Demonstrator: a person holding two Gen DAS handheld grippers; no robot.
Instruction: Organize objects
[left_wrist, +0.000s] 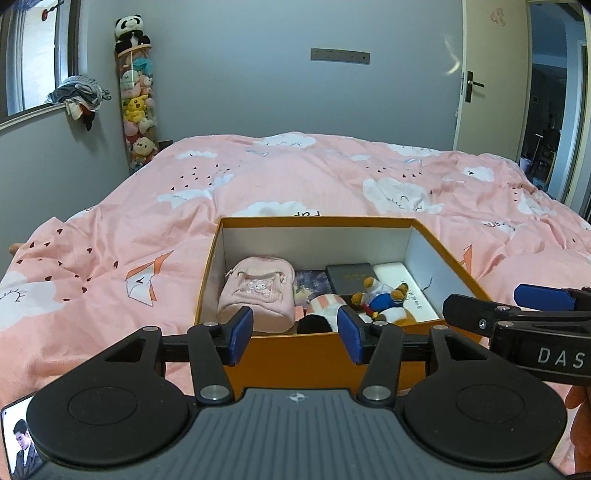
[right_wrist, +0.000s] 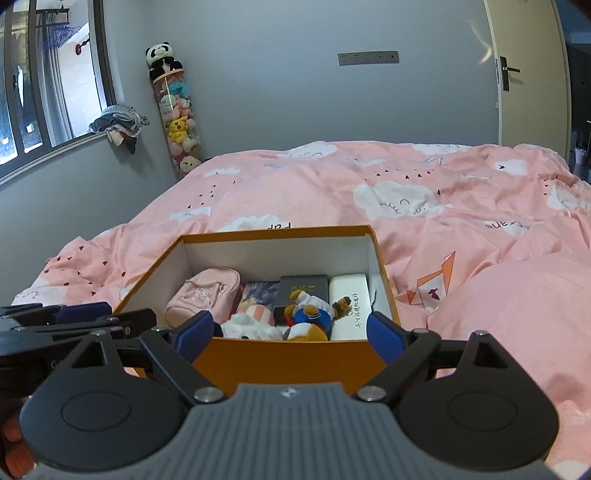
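Pink cloud-print bed (left_wrist: 295, 177) filling the room. Orange box (left_wrist: 314, 354) resting on it at 6 o'clock, open. Inside: pink pouch (left_wrist: 255, 295) at 9 o'clock, dark book (left_wrist: 349, 278) toward 12, white case (right_wrist: 347, 302) at 3, bear toy (right_wrist: 308, 314) on top. Left gripper (left_wrist: 295, 330) fingers spread, empty. Right gripper (right_wrist: 290, 334) fingers spread wide, empty.

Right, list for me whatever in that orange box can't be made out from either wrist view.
- Orange box floor: hidden in both views by the pink pouch, bear toy and other contents.
- Patterned flat item: mostly covered in both views by the pouch and striped cloth.
- Dark book cover text: too small, right wrist view.
- Box's near inside wall: hidden behind its own front rim.
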